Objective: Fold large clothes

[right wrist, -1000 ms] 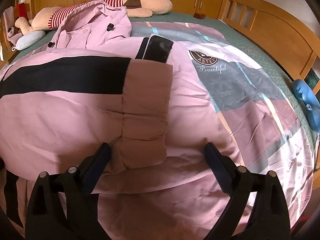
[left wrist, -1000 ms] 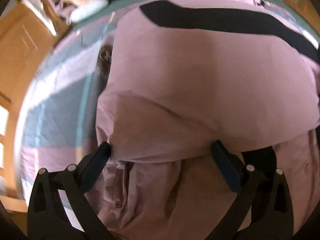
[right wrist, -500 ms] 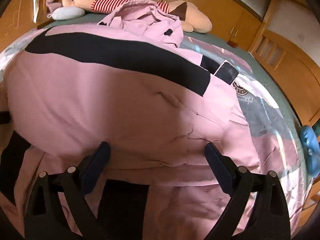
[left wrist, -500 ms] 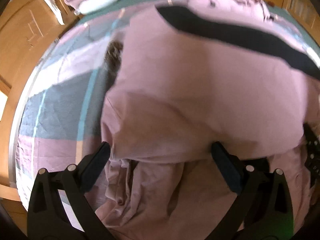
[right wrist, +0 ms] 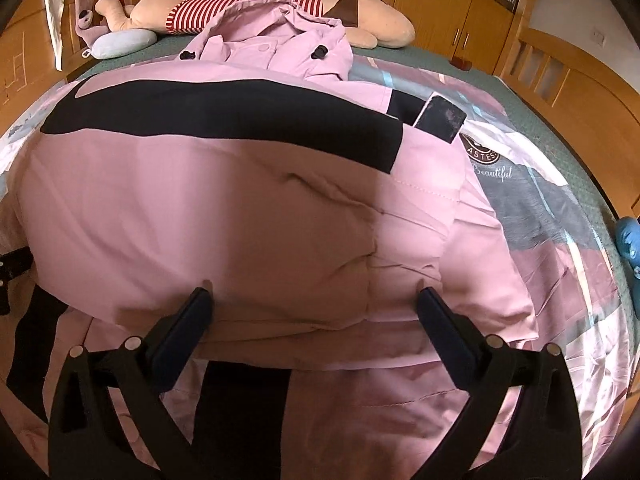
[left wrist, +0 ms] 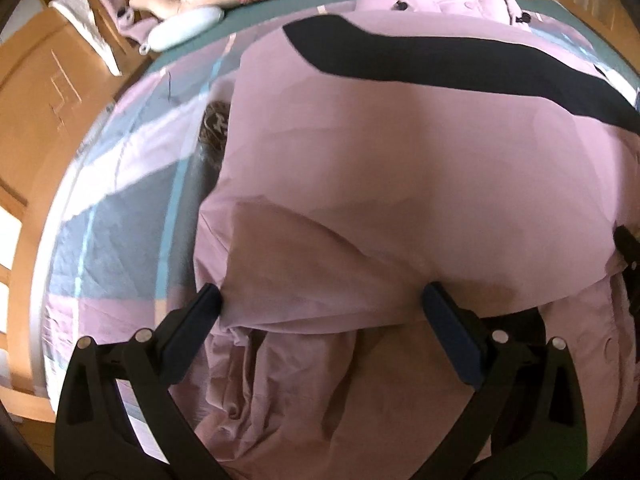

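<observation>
A pink padded coat (left wrist: 380, 160) with a black band (left wrist: 440, 60) lies spread on the bed, hood (right wrist: 280, 44) at the far end. My left gripper (left wrist: 322, 298) is open just above the near left corner of its folded body. Crumpled pink fabric (left wrist: 280, 380) lies below the fingers. My right gripper (right wrist: 315, 298) is open over the near edge of the coat (right wrist: 240, 208), nothing pressed between its pads. The folded-in sleeve (right wrist: 420, 232) rests on the right part. The black band (right wrist: 220, 116) crosses the far half.
A dark phone (right wrist: 440, 118) lies at the coat's far right edge on the patterned bed cover (right wrist: 540, 208). A striped plush toy (right wrist: 360, 12) and a pale blue pillow (right wrist: 120, 42) lie at the head end. A wooden bed frame (right wrist: 560, 80) stands on the right, a blue toy (right wrist: 628, 240) beside it.
The right wrist view has swung left and rolled, so the coat's body now fills it instead of the sleeve. The left view has barely shifted. Both grippers stay open.
</observation>
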`<state>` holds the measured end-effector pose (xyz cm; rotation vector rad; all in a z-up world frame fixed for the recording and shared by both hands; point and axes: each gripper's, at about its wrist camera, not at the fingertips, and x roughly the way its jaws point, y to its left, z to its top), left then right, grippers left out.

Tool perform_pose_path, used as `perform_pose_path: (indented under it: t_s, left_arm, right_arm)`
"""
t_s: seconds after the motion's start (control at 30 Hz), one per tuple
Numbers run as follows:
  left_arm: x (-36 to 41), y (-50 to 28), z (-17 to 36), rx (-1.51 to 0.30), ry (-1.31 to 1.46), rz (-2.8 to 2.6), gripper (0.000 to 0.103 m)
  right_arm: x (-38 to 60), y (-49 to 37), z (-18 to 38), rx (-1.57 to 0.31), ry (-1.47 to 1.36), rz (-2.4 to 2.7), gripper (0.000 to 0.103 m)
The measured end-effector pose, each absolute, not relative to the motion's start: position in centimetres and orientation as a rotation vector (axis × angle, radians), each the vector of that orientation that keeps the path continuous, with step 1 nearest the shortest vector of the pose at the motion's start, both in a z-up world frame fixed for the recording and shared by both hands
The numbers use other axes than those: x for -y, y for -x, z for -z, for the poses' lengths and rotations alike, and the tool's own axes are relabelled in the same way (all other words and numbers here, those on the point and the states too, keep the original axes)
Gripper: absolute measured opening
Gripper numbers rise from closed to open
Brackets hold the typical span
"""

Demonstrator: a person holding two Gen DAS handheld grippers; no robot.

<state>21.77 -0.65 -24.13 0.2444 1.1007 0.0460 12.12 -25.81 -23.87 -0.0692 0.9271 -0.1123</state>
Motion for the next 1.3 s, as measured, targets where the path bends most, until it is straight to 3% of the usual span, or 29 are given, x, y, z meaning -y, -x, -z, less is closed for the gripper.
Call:
perform_pose_path:
  t_s: [0.23, 0.43, 0.7, 0.9, 1.07, 1.23, 1.3]
  left_arm:
    - [1.1, -21.3, 24.1, -1.087, -0.267, -0.061, 0.101]
    - [3.5, -18.7, 20.6, -0.899, -0.274, 0.053, 0.101]
    - [4.4, -20.4, 25.2, -1.079, -0.318, 0.084, 0.101]
    - [4.9, -20.3, 25.0, -1.092, -0.320, 0.079, 0.101]
    - [4.3, -20.4, 24.5, -1.079, -0.298, 0.060, 0.101]
    - [3.5, -20.0, 21.4, -0.928, -0.227, 0.080, 0.101]
    - [3.2, -20.8, 22.0, -0.964, -0.225, 0.064, 0.101]
  right_arm:
    - [25.8, -12.2, 23.9, -0.927, 0.070, 0.112, 0.102]
    - [25.8, -12.1, 23.9, -0.926, 0.070, 0.113, 0.102]
    - [25.9, -12.1, 23.6, -0.920, 0.066, 0.111, 0.102]
    - [25.5, -10.2, 18.8, -0.646, 0.061, 0.091, 0.102]
    - [23.6, -13.9, 22.8, -0.855, 0.160, 0.094, 0.102]
    - [25.2, -14.3, 23.7, -0.885, 0.085, 0.063, 0.102]
    - [25.1, -14.3, 23.8, -0.878, 0.101, 0.070, 0.102]
